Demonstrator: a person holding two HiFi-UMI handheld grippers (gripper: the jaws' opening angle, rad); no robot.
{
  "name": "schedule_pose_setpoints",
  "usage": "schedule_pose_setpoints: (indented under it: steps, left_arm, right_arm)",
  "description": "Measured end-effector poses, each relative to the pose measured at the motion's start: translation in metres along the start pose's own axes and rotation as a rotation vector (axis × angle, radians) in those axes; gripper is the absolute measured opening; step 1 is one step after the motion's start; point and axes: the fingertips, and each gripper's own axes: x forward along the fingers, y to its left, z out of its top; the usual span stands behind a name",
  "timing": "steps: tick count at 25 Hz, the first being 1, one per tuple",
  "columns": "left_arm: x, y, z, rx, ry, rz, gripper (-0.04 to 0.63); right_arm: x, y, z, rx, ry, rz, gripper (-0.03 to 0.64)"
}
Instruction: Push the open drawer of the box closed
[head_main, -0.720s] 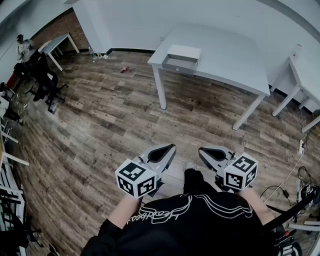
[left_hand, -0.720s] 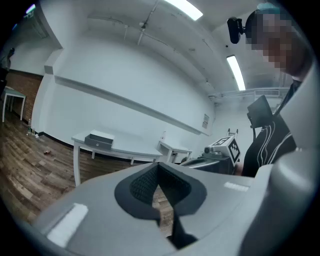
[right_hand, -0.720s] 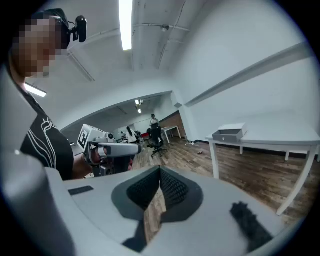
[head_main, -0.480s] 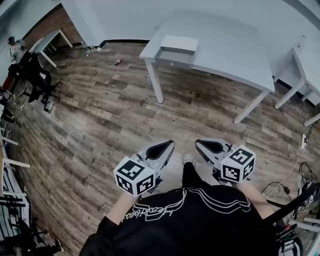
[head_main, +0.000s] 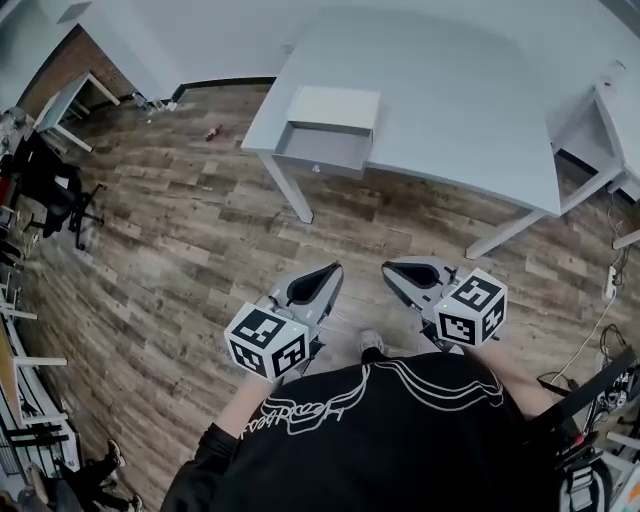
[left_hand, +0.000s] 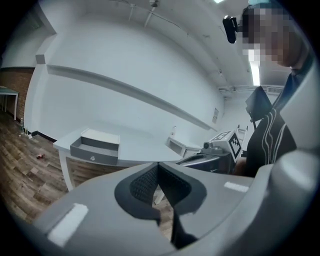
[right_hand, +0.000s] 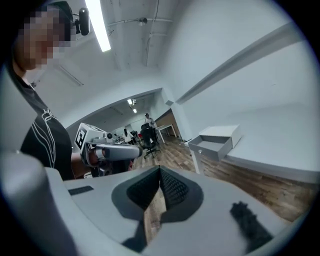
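A small white box (head_main: 335, 105) sits on the near left corner of a pale grey table (head_main: 470, 110). Its grey drawer (head_main: 320, 148) is pulled out over the table edge, with a small knob on the front. The drawer also shows in the left gripper view (left_hand: 94, 149) and the right gripper view (right_hand: 214, 143), far ahead of the jaws. My left gripper (head_main: 330, 271) and right gripper (head_main: 390, 270) hang side by side over the wood floor, close to my body and well short of the table. Both are shut with nothing between the jaws.
Another white table (head_main: 612, 120) stands at the right, and one more (head_main: 65, 100) at the far left near office chairs (head_main: 55, 195). A small red object (head_main: 213, 132) lies on the floor. Cables (head_main: 600, 300) trail at the right.
The table and box have grown larger and drawn nearer in the head view as I walk toward them. Both grippers keep their place in front of my body, still shut.
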Motion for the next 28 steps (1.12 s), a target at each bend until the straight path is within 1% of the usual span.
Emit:
schedule_pose_setpoints:
  steps: [3,6,9,15,19,22,25,28]
  left_arm:
    - [0.020,0.016,0.020,-0.001,-0.014,0.001,0.008]
    - [0.033,0.027,0.030,0.010,-0.009,-0.004,0.008]
    - [0.045,0.041,0.036,0.023,-0.004,-0.003,0.008]
    - [0.065,0.080,0.034,-0.009,0.027,-0.007,0.008]
    - [0.091,0.114,0.031,0.007,0.056,0.002,0.006]
    - [0.116,0.142,0.027,-0.016,0.091,0.011,0.008]
    - [0.123,0.166,0.014,0.003,0.118,0.041,0.008]
    - [0.130,0.196,0.002,0.021,0.141,0.079,0.008]
  right_arm:
    - [0.008,-0.022,0.023,-0.038,-0.001,0.001,0.009]
    - [0.015,-0.036,0.048,-0.065,-0.029,0.003,0.009]
    - [0.024,-0.050,0.061,-0.072,-0.048,-0.005,0.008]
    - [0.048,-0.078,0.058,-0.037,-0.021,-0.024,0.009]
    - [0.061,-0.111,0.061,0.014,-0.009,-0.050,0.009]
    - [0.074,-0.143,0.063,0.060,0.012,-0.065,0.009]
    - [0.088,-0.157,0.056,0.097,0.018,-0.084,0.009]
    - [0.100,-0.175,0.045,0.100,0.037,-0.120,0.008]
